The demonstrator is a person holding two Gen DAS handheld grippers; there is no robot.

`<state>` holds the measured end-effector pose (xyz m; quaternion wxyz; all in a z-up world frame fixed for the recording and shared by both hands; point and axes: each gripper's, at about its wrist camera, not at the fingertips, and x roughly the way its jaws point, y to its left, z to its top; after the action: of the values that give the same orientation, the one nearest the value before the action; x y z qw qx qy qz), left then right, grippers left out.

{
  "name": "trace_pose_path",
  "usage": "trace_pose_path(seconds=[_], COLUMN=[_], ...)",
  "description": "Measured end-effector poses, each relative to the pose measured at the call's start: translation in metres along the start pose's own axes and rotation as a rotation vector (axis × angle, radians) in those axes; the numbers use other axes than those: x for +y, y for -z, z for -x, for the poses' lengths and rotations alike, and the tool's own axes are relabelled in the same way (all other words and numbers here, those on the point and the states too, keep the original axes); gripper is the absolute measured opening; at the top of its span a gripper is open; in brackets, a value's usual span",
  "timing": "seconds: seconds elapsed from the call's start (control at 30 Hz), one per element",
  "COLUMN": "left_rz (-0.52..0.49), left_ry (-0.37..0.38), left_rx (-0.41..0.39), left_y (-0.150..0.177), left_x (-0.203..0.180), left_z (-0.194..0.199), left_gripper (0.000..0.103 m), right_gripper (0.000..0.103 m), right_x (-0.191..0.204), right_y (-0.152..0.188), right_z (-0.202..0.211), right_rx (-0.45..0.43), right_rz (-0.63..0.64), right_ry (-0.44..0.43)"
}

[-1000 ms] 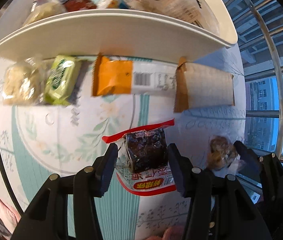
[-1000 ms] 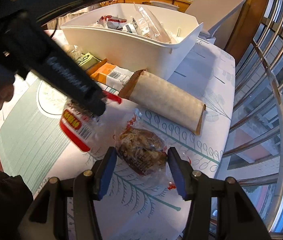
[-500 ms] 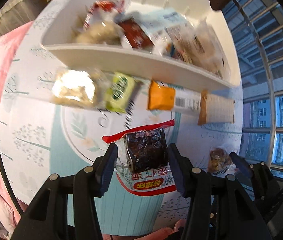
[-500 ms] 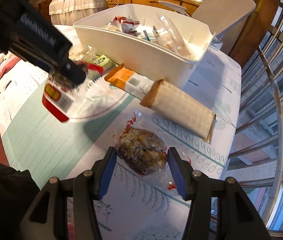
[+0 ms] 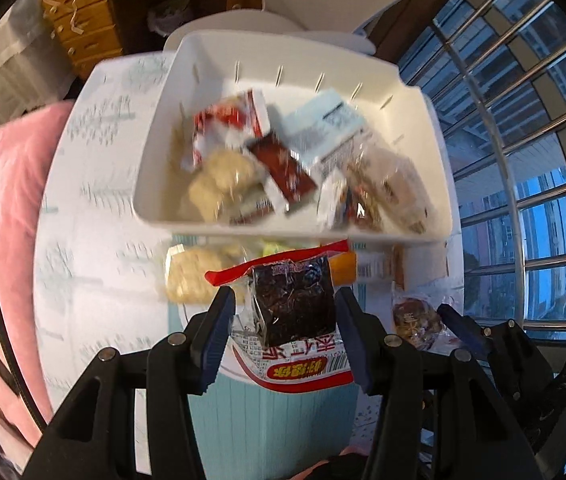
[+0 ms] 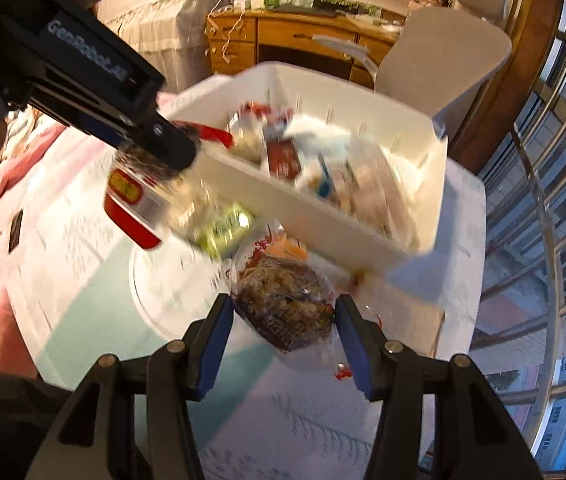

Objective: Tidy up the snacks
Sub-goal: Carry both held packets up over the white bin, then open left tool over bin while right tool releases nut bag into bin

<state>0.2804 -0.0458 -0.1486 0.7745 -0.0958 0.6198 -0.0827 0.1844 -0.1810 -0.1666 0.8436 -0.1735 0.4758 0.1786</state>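
1. My left tool (image 5: 285, 312) is clamped on a red-edged packet (image 5: 293, 308) with a dark filling, and my right tool (image 6: 281, 314) grips a clear bag (image 6: 285, 304) of a brown, stringy snack. Both are clear of the tabletop (image 5: 95, 240).
2. The white bin (image 5: 291, 222) lies ahead of both tools, already piled with packets. If I let go too early, a packet could strike the near rim and fall outside.
3. Each grip is on slippery wrapper, so a quick swing might let one slide out.
4. The tools are near each other, left ahead of my right one; they could knock together over the bin.
5. More wrapped snacks (image 5: 191, 276) lie just beyond my left tool, against the bin's near wall.
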Motion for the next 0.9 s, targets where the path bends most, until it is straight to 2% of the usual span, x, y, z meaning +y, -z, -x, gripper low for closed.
trace_pose_path(seconds=[0.3, 0.67, 0.8, 0.87, 0.9], left_rz=[-0.106, -0.177, -0.196, -0.203, -0.204], left_ry=[0.014, 0.033, 0.035, 0.050, 0.058], left_rx=[-0.032, -0.067, -0.054, -0.045, -0.041], left_y=[-0.047, -0.098, -0.105, -0.104, -0.104], left_x=[0.024, 0.045, 0.048, 0.048, 0.048], left_z=[0.013, 0.000, -0.008, -0.010, -0.010], left_gripper=[0.051, 0.051, 0.054, 0.058, 0.064], right_gripper=[0.053, 0.053, 0.054, 0.054, 0.054], right_x=[0.013, 0.001, -0.007, -0.012, -0.013], right_y=[-0.062, -0.105, -0.111, -0.111, -0.110], right_z=[-0.003, -0.028, -0.036, -0.042, -0.044], right_rx=[-0.090, -0.155, -0.170, -0.147, -0.138], right_rz=[-0.128, -0.305, -0.381, -0.421, -0.436], right_ry=[0.055, 0.134, 0.140, 0.141, 0.138])
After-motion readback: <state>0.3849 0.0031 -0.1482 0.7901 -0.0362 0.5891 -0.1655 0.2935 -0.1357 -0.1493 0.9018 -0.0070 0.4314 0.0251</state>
